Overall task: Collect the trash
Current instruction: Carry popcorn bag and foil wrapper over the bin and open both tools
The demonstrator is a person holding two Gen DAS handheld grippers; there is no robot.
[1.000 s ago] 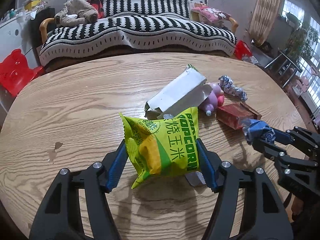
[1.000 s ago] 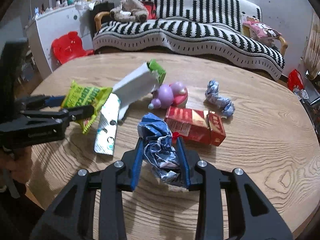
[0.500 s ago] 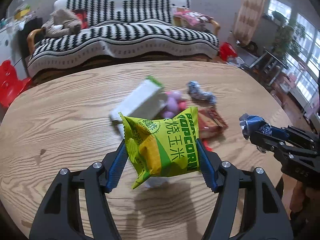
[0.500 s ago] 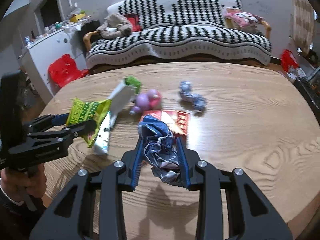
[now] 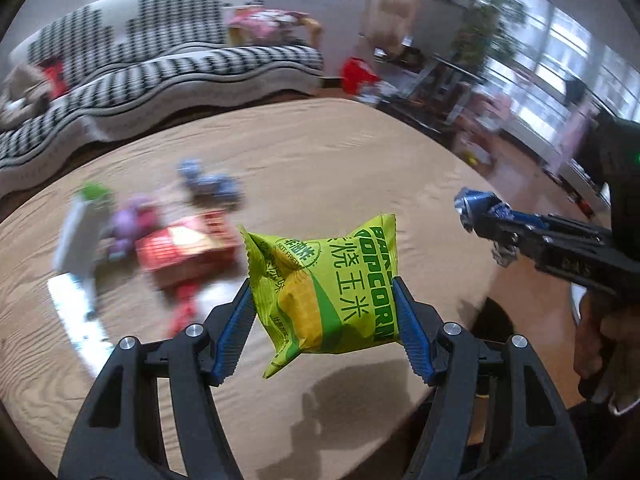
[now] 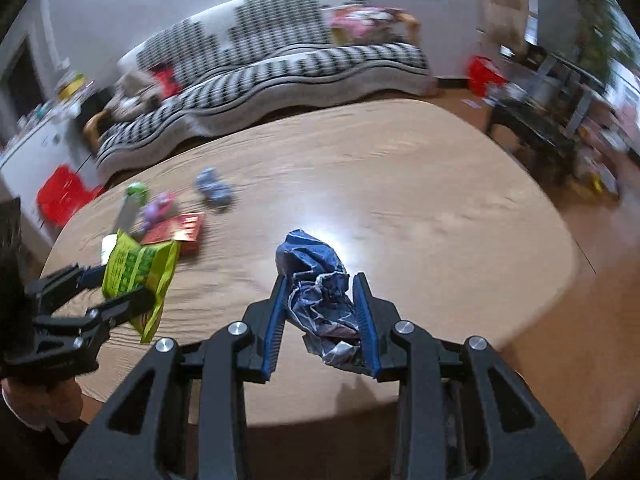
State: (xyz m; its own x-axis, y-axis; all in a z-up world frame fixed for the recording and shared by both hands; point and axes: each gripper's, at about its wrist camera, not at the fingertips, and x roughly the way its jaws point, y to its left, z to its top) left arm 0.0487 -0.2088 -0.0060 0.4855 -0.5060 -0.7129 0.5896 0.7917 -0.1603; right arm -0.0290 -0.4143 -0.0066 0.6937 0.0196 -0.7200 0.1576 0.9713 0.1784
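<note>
My left gripper (image 5: 324, 300) is shut on a yellow-green popcorn bag (image 5: 332, 284) and holds it above the wooden table (image 5: 340, 160). It also shows in the right wrist view (image 6: 138, 276). My right gripper (image 6: 322, 300) is shut on a crumpled blue wrapper (image 6: 318, 276), lifted over the table near its right end; the wrapper shows in the left wrist view (image 5: 478, 206). On the table lie a red box (image 5: 188, 248), a white carton (image 5: 78, 236), a purple toy (image 5: 128, 228) and a blue crumpled wrapper (image 5: 210, 186).
A silver foil strip (image 5: 76, 316) lies on the table at the left. A striped sofa (image 6: 260, 64) stands behind the table. A red stool (image 6: 60, 196) is at the left. A dark rack (image 6: 532, 120) and clutter stand on the floor right of the table.
Both grippers have risen and swung to the right with their loads. The trash on the table now lies further left and farther off in both views.
</note>
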